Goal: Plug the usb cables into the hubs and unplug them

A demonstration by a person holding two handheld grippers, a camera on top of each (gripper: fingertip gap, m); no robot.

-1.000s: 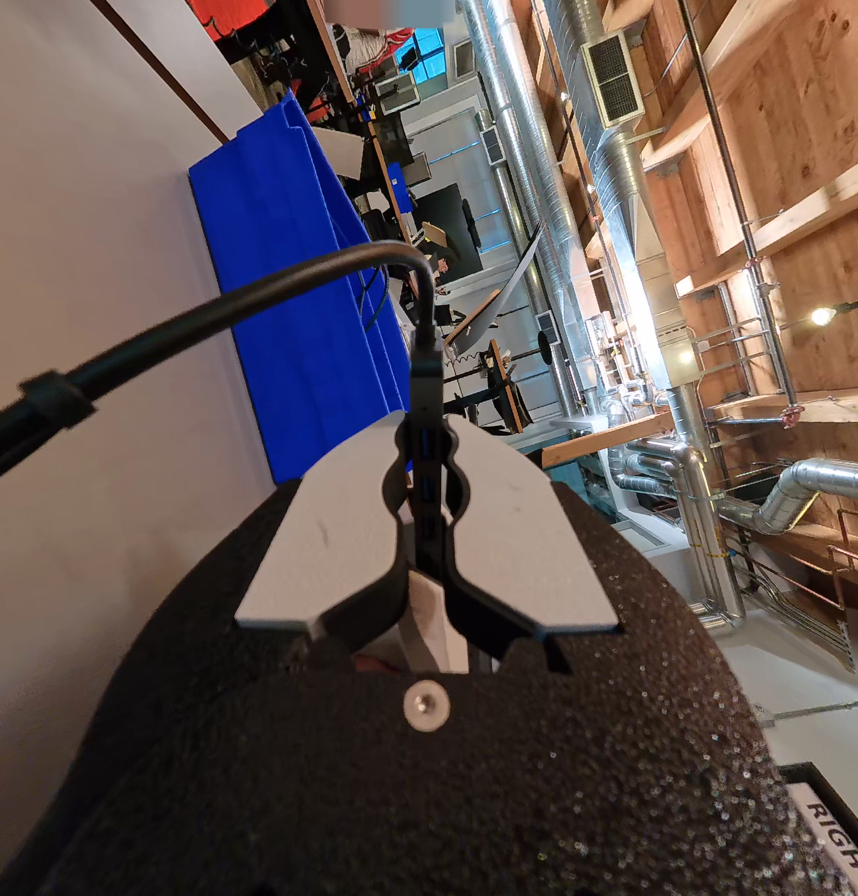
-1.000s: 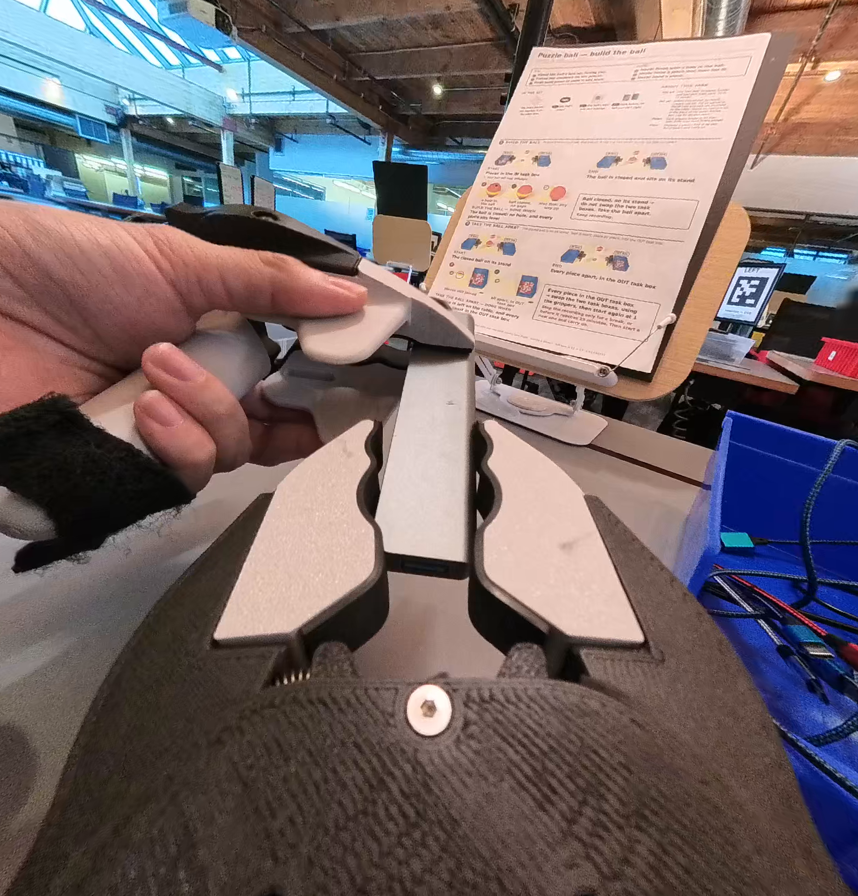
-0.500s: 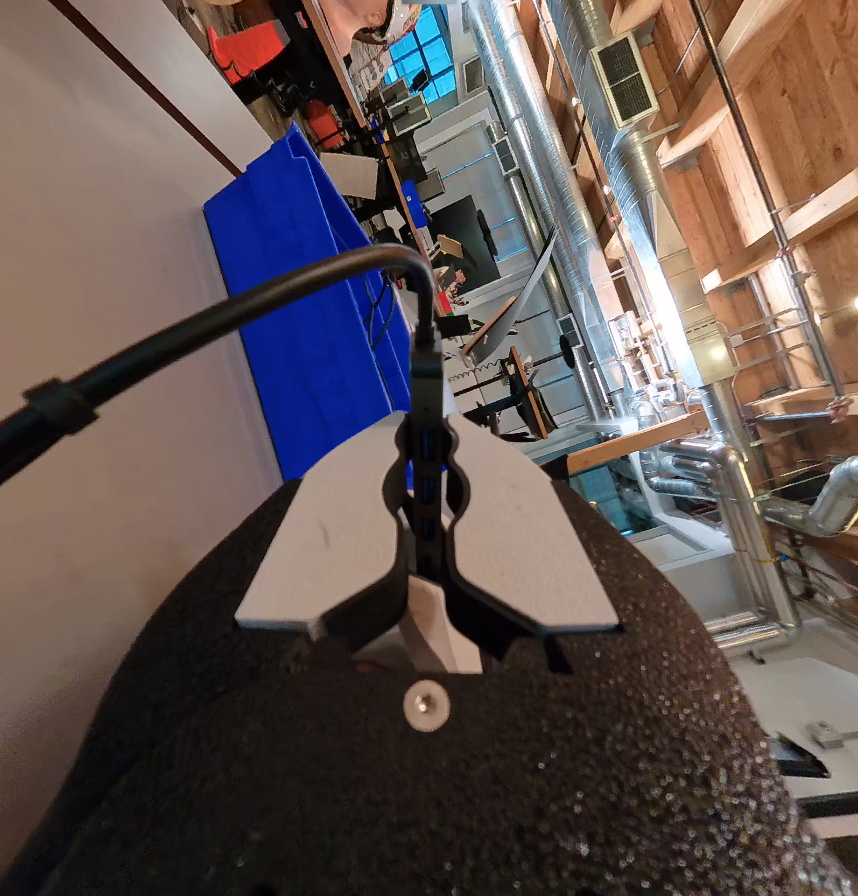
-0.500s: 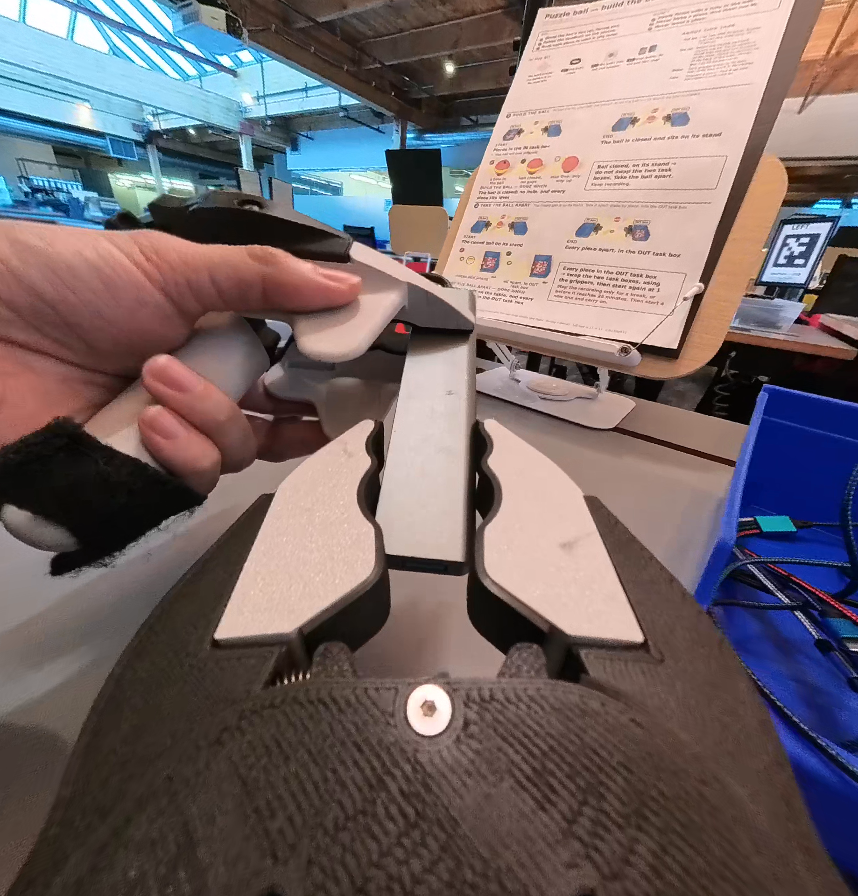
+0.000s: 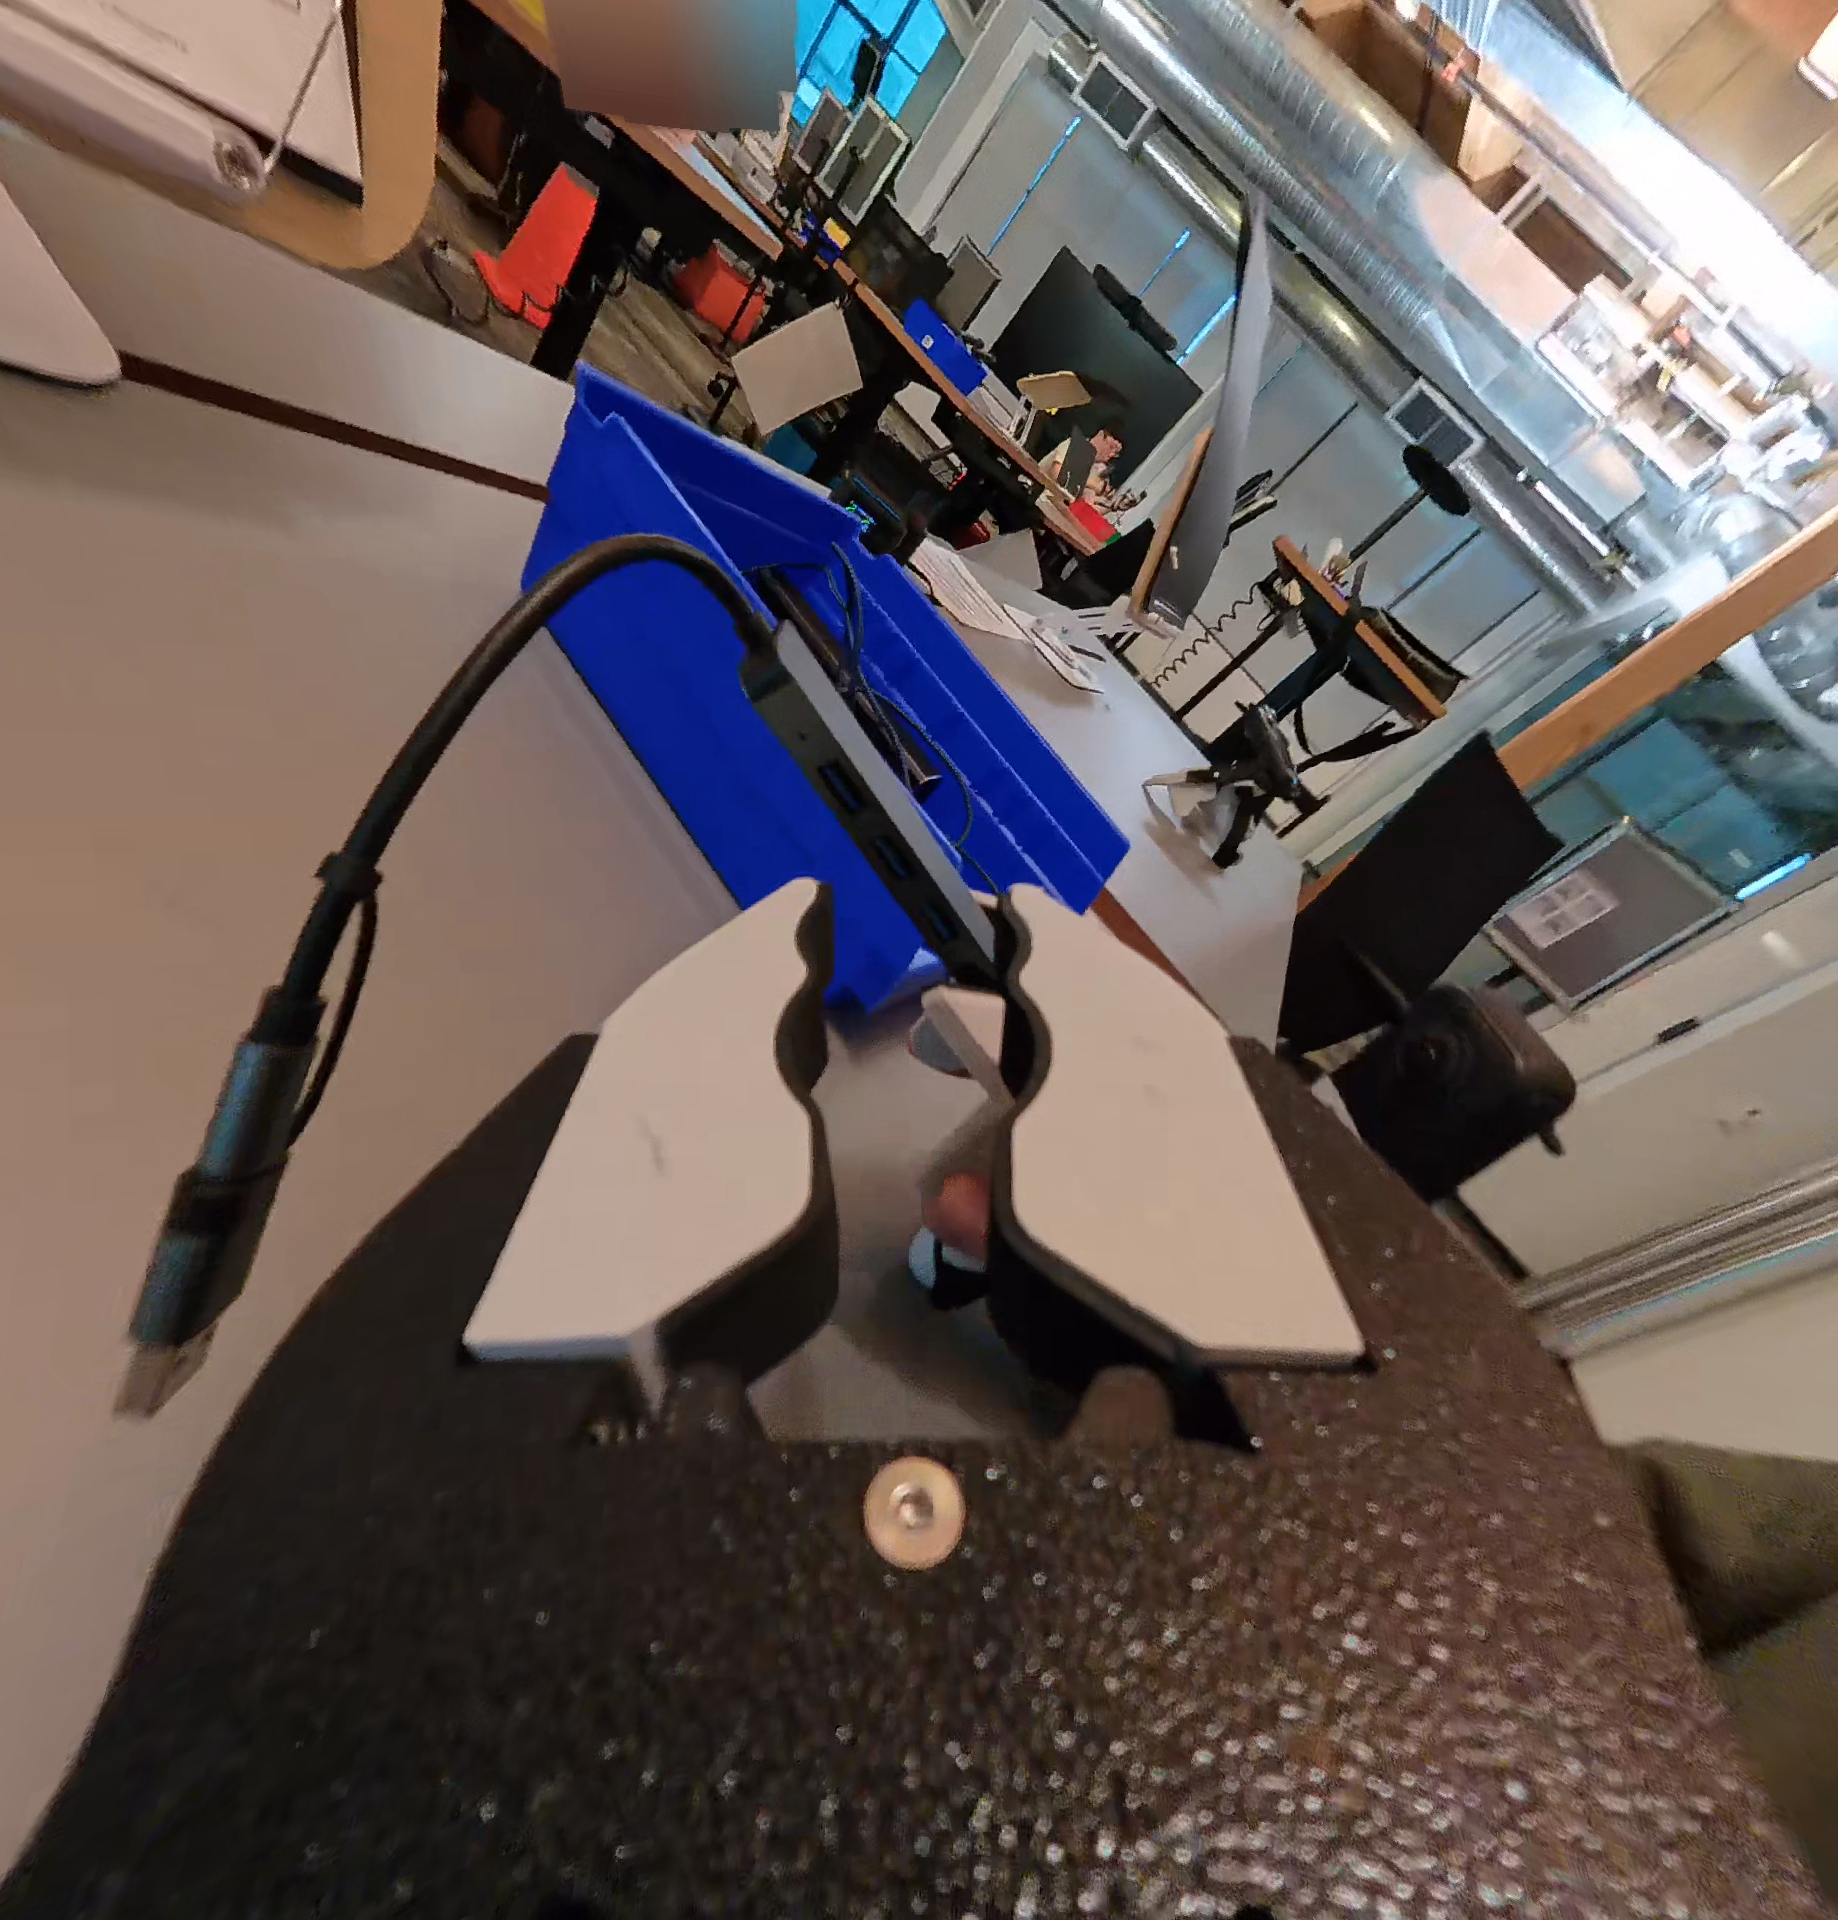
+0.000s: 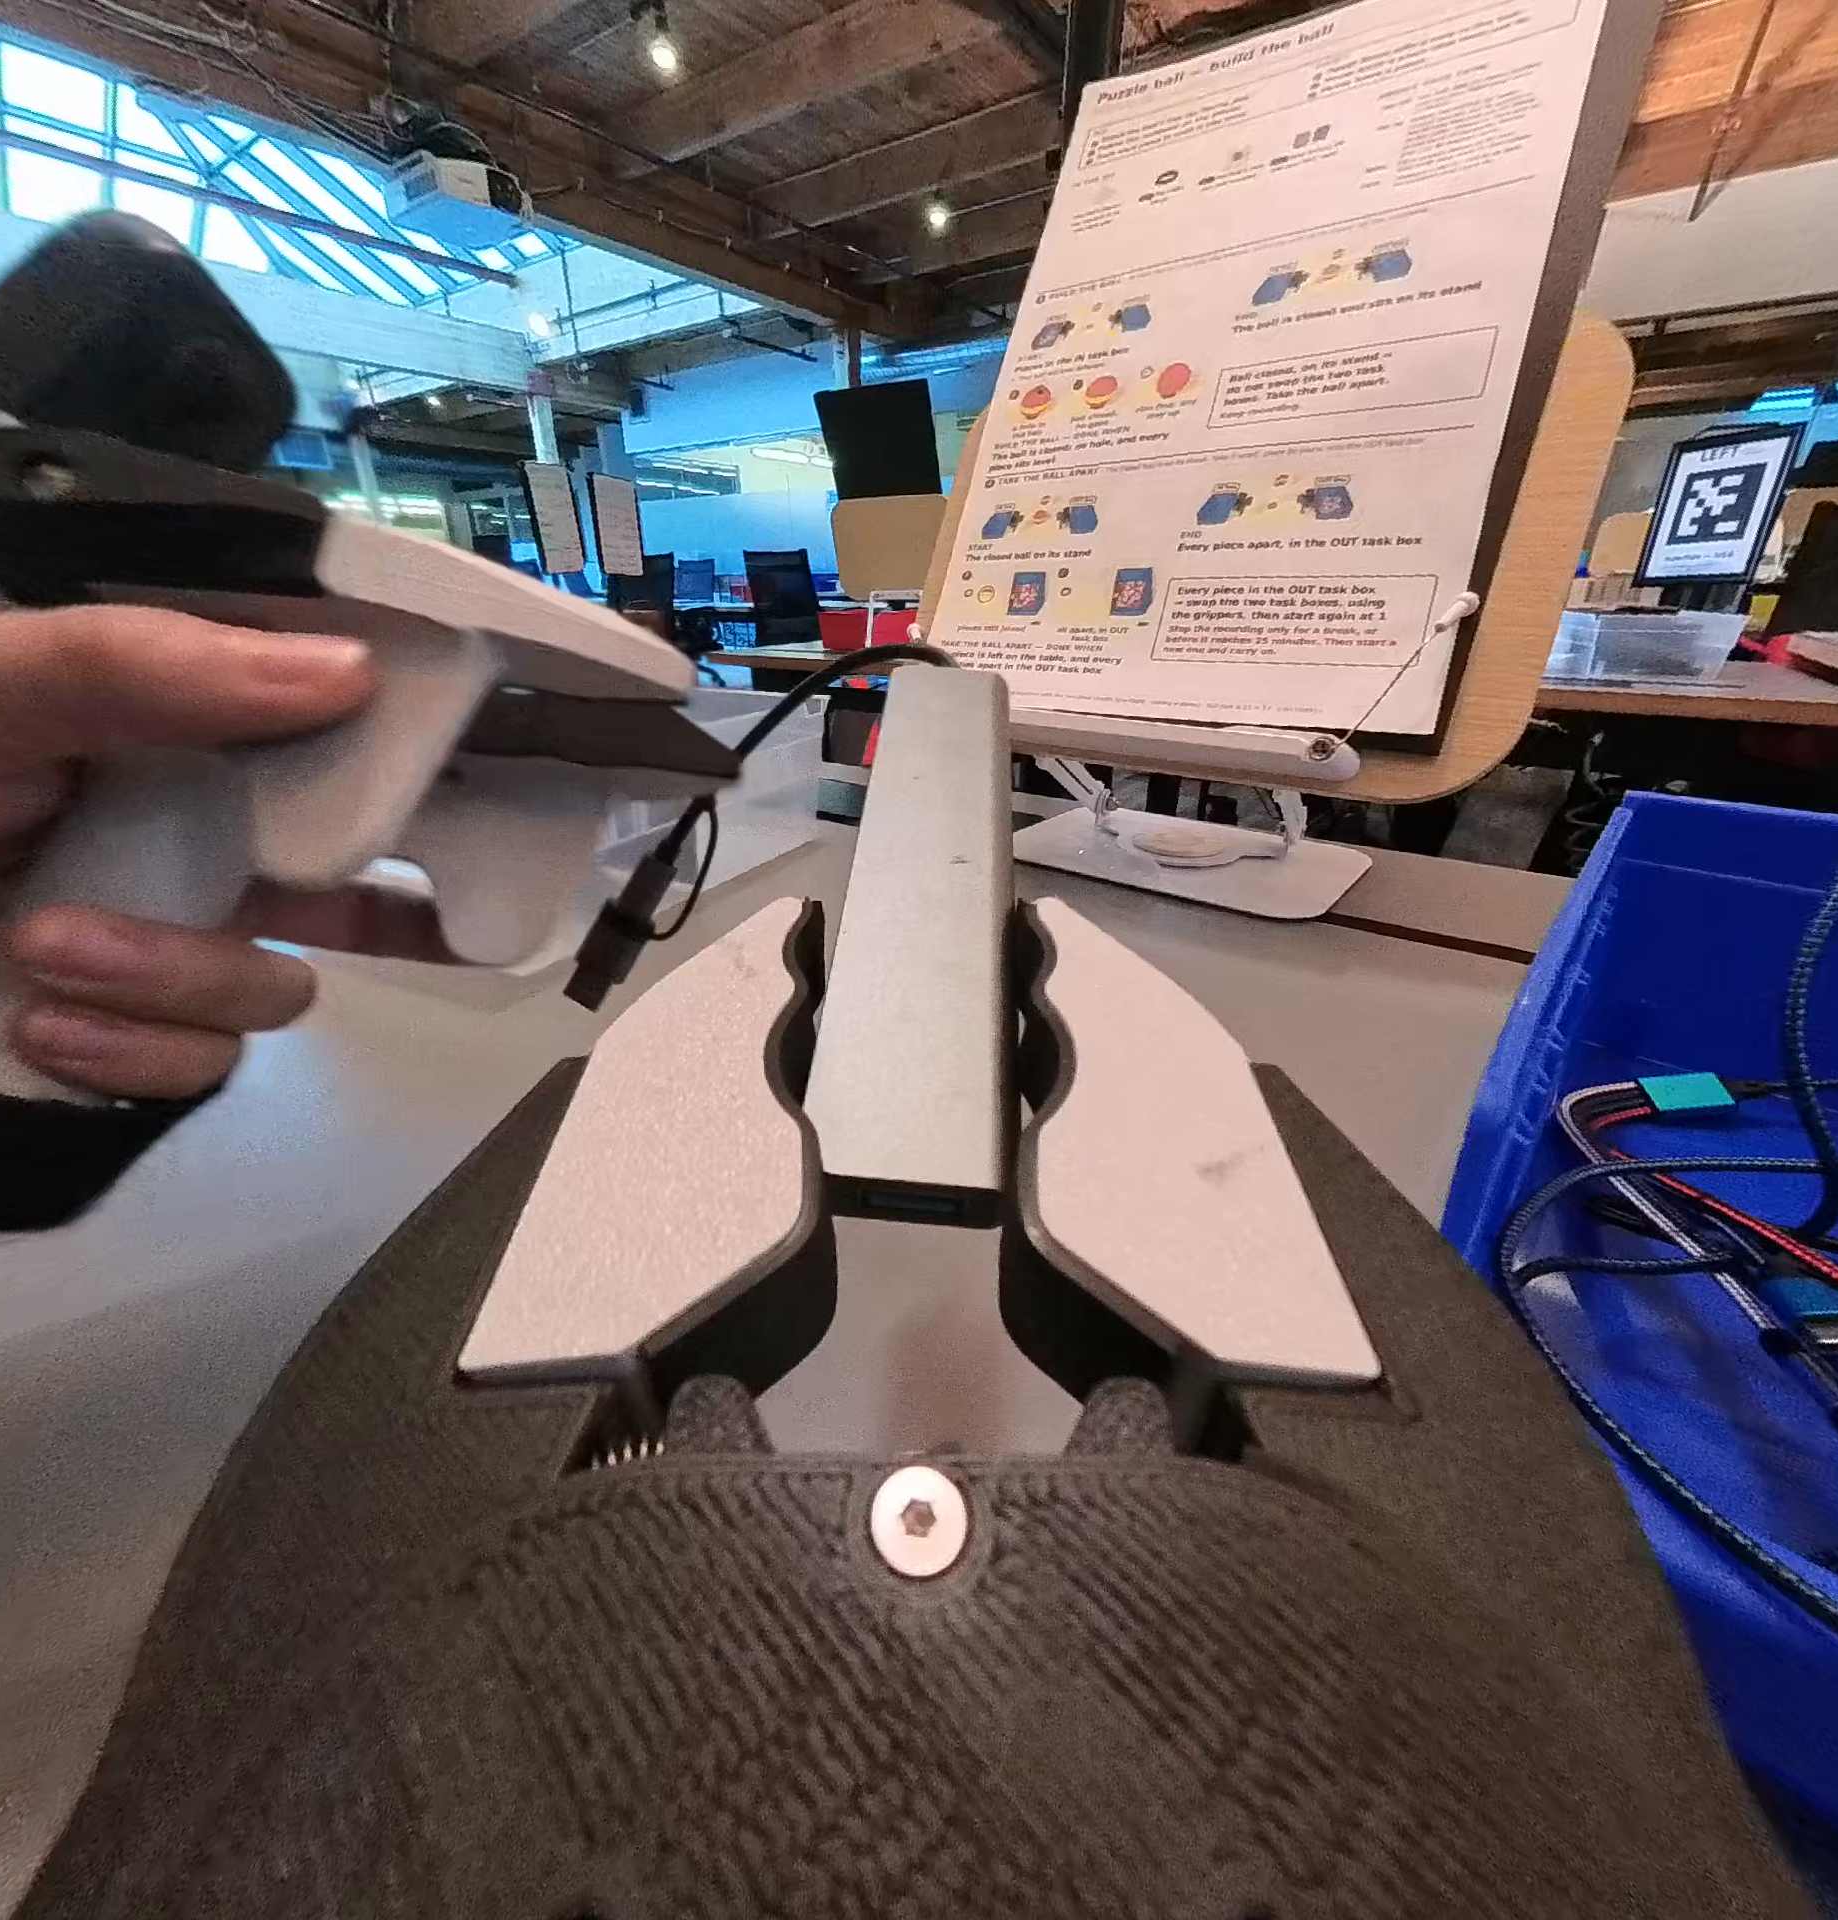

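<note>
Right gripper (image 6: 920, 920) clamped on the grey hub (image 6: 920, 935), fingers pressed to both its long sides, hub running up the centre of the frame, its end port facing the camera. Short black cable (image 6: 780, 696) curling off the hub's far end, plug (image 6: 624, 940) dangling free at centre left. Left gripper (image 5: 910, 925) spread wide, holding nothing, hub (image 5: 863, 790) seen just beyond its right finger, blue ports along the edge. Same gripper at far left of the right view, blurred, in a hand (image 6: 115, 790), clear of the hub. Blue bin (image 6: 1704, 1091) of cables at right edge. Instruction sheet (image 6: 1258, 416) on a stand, upper right.
</note>
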